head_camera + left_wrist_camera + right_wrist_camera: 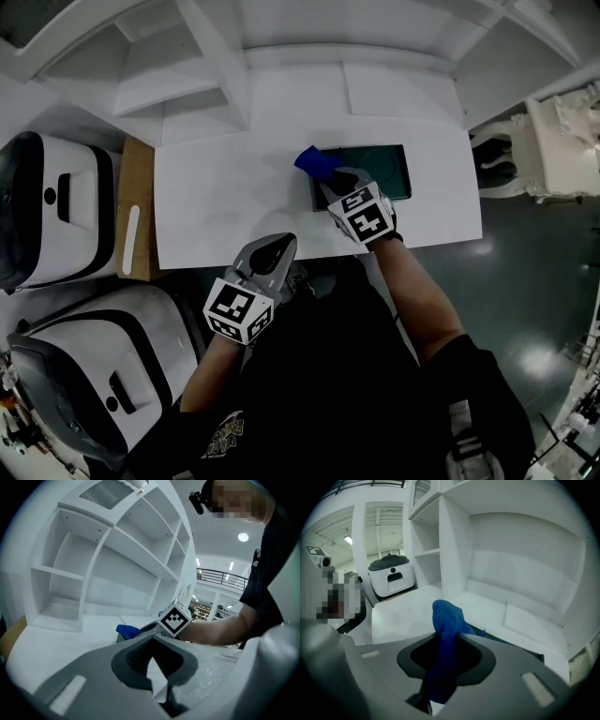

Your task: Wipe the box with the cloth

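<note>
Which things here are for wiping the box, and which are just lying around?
For the job:
blue cloth, pinched in the right tool
dark box

Just there:
left tool, shut on nothing
white shelves
white machines
brown board

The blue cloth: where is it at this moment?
In the head view the cloth is clamped in the right gripper, at the left end of the dark box on the white table.
</note>
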Available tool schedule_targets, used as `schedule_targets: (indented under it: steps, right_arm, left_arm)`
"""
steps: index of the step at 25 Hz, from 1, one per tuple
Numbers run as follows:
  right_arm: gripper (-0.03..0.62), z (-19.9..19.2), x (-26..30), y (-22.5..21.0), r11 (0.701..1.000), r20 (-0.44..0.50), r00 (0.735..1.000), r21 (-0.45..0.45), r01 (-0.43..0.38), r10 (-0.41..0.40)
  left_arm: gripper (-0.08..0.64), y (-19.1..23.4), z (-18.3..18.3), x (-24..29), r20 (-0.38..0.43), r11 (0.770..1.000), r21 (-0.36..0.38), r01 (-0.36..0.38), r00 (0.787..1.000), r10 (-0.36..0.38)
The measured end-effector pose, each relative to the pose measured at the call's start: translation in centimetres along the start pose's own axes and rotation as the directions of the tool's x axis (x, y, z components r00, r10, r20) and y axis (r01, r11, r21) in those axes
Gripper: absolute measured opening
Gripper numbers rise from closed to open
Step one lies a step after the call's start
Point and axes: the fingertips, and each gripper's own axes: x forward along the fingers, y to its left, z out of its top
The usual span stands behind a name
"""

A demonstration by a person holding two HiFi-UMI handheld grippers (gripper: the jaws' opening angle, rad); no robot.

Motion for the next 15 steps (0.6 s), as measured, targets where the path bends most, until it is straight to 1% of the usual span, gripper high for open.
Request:
schedule_targets:
  steps: [3,6,10,15]
  right_arm:
    - [0.121,-0.5,-1.1,1.5,0.998,0.045,0.998,0.041,-0.047,0.045]
    - [0.121,-1.3,-1.7,3.4,0.995,0.074,0.994,0.056,-0.082,0.078]
    - [0.121,-2.3,-2.4,6.6,0.992,0.076,0.990,0.030,-0.124,0.121]
    - [0.121,-4.3,-2.3,9.7,0.988,0.039,0.987,0.009,-0.154,0.154]
  left_arm:
    - [0.000,-0.7,-0.3,-0.1,-0.013,1.000,0.018,0.025,1.000,-0.024]
    - [0.000,-1.4,-0.6,-0.3,-0.020,0.999,0.028,0.047,0.999,-0.046]
    - [0.000,-2.0,-1.1,-0.5,-0.035,0.996,0.042,0.078,0.996,-0.076]
    - [0.000,-2.6,-2.0,-0.7,-0.051,0.992,0.045,0.119,0.992,-0.117]
